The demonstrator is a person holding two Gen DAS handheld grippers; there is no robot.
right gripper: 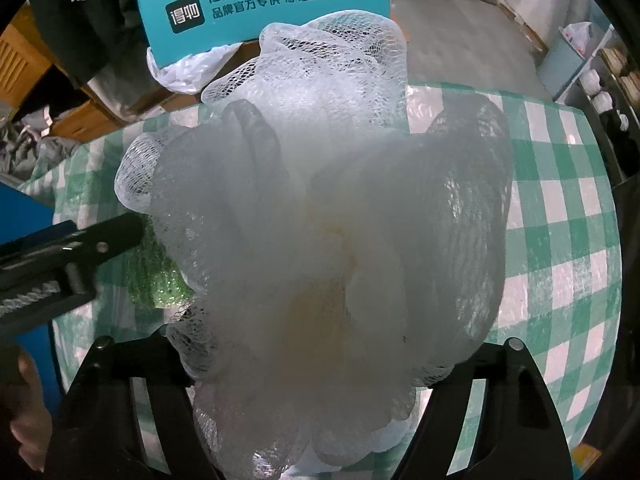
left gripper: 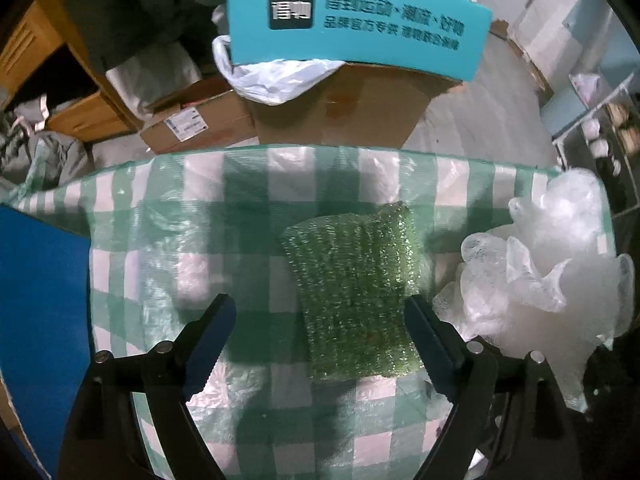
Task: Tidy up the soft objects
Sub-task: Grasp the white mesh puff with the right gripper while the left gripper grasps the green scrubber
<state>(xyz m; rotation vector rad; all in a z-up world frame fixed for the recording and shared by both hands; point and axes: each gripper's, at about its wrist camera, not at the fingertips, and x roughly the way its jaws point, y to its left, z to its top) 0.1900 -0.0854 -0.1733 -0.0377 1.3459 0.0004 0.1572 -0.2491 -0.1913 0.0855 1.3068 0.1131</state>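
My left gripper (left gripper: 320, 312) stands wide over the green scouring pad (left gripper: 354, 292), which lies flat on the checked cloth (left gripper: 248, 184) between the fingers, untouched. My right gripper (right gripper: 320, 168) is buried in the white mesh pouf (right gripper: 320, 216); whether its pads press the mesh I cannot tell.
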